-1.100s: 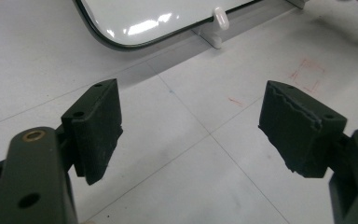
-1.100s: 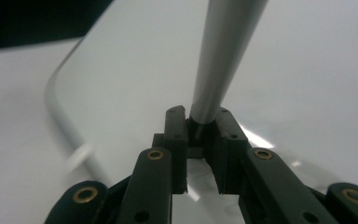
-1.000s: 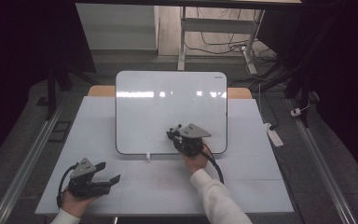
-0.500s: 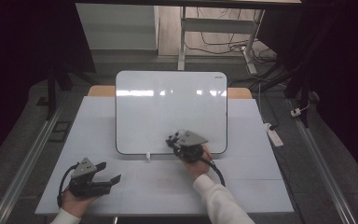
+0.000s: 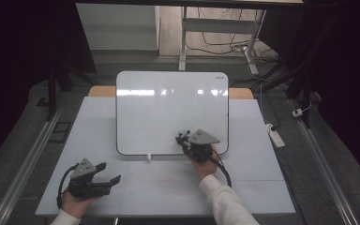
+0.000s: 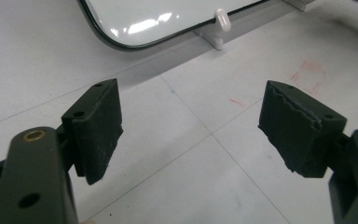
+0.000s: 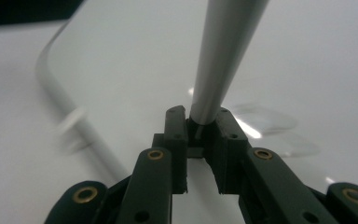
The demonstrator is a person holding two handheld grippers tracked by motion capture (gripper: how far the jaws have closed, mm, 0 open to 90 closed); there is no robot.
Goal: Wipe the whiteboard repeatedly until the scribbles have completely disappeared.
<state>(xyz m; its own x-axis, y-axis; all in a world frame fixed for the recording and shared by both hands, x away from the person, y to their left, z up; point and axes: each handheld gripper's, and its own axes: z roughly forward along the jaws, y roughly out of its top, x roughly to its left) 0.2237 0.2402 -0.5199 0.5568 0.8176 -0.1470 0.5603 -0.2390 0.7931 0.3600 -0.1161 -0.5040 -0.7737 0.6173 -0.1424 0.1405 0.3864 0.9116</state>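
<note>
Your right gripper (image 5: 183, 138) has shifted slightly toward 7 o'clock on the whiteboard (image 5: 168, 108), clenched on a grey pen (image 7: 223, 56). Your left gripper (image 5: 108, 174) rests released at 7 o'clock on the table (image 5: 253, 187).

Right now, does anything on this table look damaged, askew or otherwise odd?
Only wear: the left gripper has a chipped, ragged pad. Faint red marks stain the table.
</note>
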